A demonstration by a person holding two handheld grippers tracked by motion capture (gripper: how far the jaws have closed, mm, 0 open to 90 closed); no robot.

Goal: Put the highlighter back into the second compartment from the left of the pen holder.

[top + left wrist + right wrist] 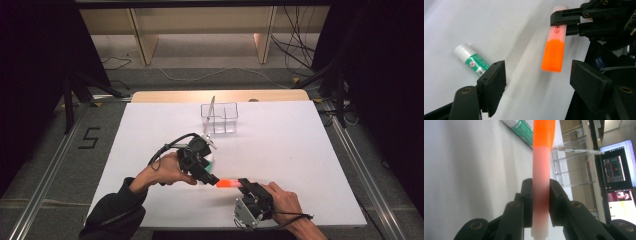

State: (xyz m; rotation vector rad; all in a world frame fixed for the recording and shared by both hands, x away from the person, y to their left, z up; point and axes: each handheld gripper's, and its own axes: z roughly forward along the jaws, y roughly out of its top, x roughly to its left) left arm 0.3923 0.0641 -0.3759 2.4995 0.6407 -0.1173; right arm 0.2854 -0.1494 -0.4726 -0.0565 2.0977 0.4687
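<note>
An orange highlighter with a bright orange cap and a pale pink barrel is held above the white table. My right gripper is shut on the barrel near its rear end. My left gripper is open, and the cap end sits between its spread jaws without touching either one. A green-and-white glue stick lies on the table just beyond the left gripper, and it also shows in the right gripper view.
A clear plastic organizer stands at the back middle of the white table, with a pen leaning in it. Wooden shelving and cables lie beyond the table. Metal rails run along both sides.
</note>
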